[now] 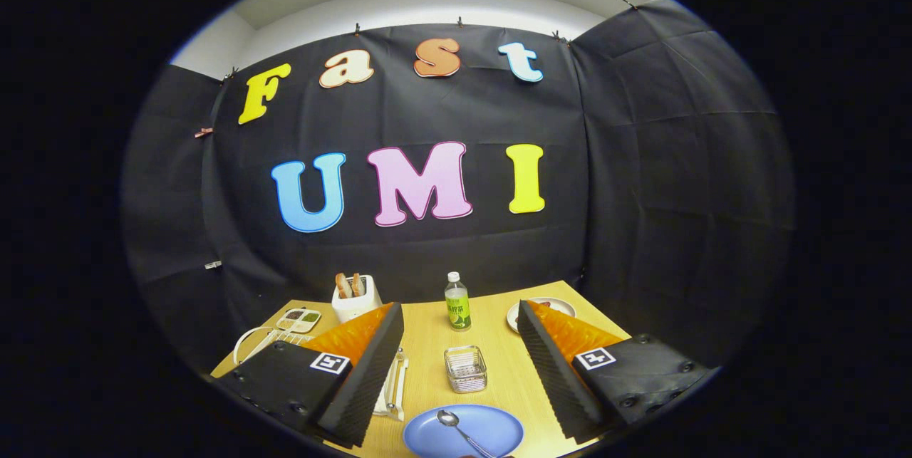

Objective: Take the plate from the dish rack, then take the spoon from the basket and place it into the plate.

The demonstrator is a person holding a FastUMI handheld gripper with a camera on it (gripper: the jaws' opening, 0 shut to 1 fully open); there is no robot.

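1. Across the lower part of the scene runs a light wooden table point(499, 365), with the booth's black cloth wall behind it.
2. Near the viewer, the gripper point(456, 387) hangs above the table with its two fingers point(370, 365) spread wide apart and released, grasping nothing.
3. Between the fingers at the near edge of the table lies a blue plate point(491, 436), flat on the wood.
4. To the left, partly hidden behind the left finger, stands a white wire dish rack point(267, 340); more of its white frame shows just right of that finger.
5. At the far left stands a white toaster point(354, 301) with two slices of bread in its slots.
6. At the far middle of the table a clear bottle point(457, 301) with a green label and white cap stands upright.
7. Just ahead of the plate, between the fingers, sits a small clear basket point(465, 368).
8. At the far right a small white dish point(548, 307) peeks out behind the right finger.
9. Beside the toaster, nearer and further left, lies a small white compartment tray point(299, 318).
10. Inside the plate rests the metal spoon point(459, 431), bowl towards the far left, handle pointing near and right.
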